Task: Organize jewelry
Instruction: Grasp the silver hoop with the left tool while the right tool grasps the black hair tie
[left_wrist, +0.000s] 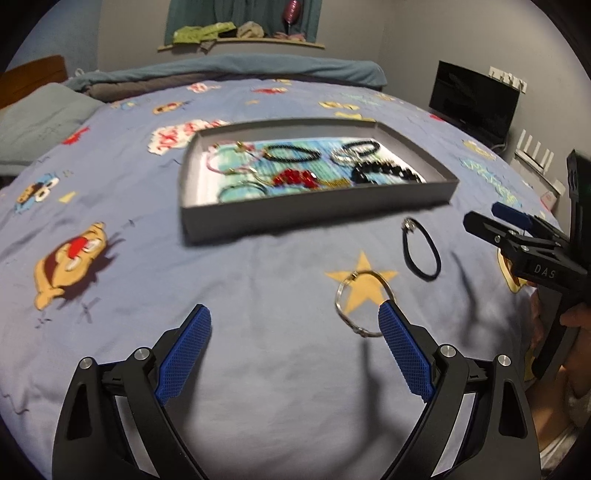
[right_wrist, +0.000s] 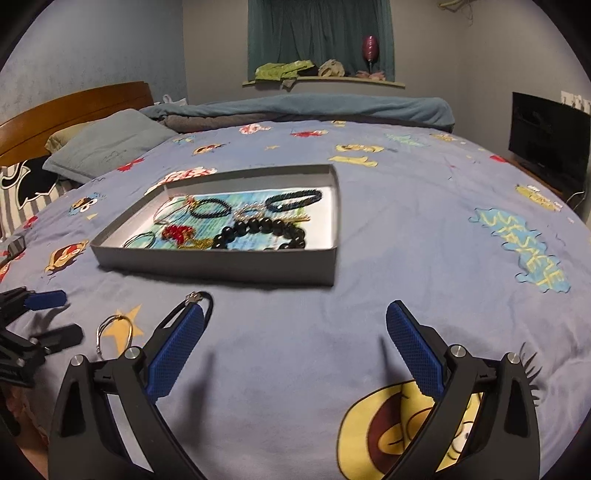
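A shallow grey box (left_wrist: 314, 218) (right_wrist: 221, 264) lies on the blue cartoon bedspread and holds several bracelets: black beads (right_wrist: 258, 227), a red one (left_wrist: 295, 177), dark braided ones (right_wrist: 293, 199). Two pieces lie loose in front of it: a silver bangle (left_wrist: 360, 302) (right_wrist: 110, 328) on a yellow star, and a black cord bracelet with a charm (left_wrist: 421, 249) (right_wrist: 201, 299). My left gripper (left_wrist: 293, 315) is open and empty; its right fingertip overlaps the bangle. My right gripper (right_wrist: 295, 314) is open and empty beside the cord bracelet; it also shows in the left wrist view (left_wrist: 487, 218).
The bedspread (right_wrist: 406, 240) covers the whole bed. Pillows (right_wrist: 103, 147) and a wooden headboard (right_wrist: 74, 107) are at the far left. A dark monitor (right_wrist: 546, 136) stands off the right side. A folded blanket (right_wrist: 314, 107) lies along the far edge.
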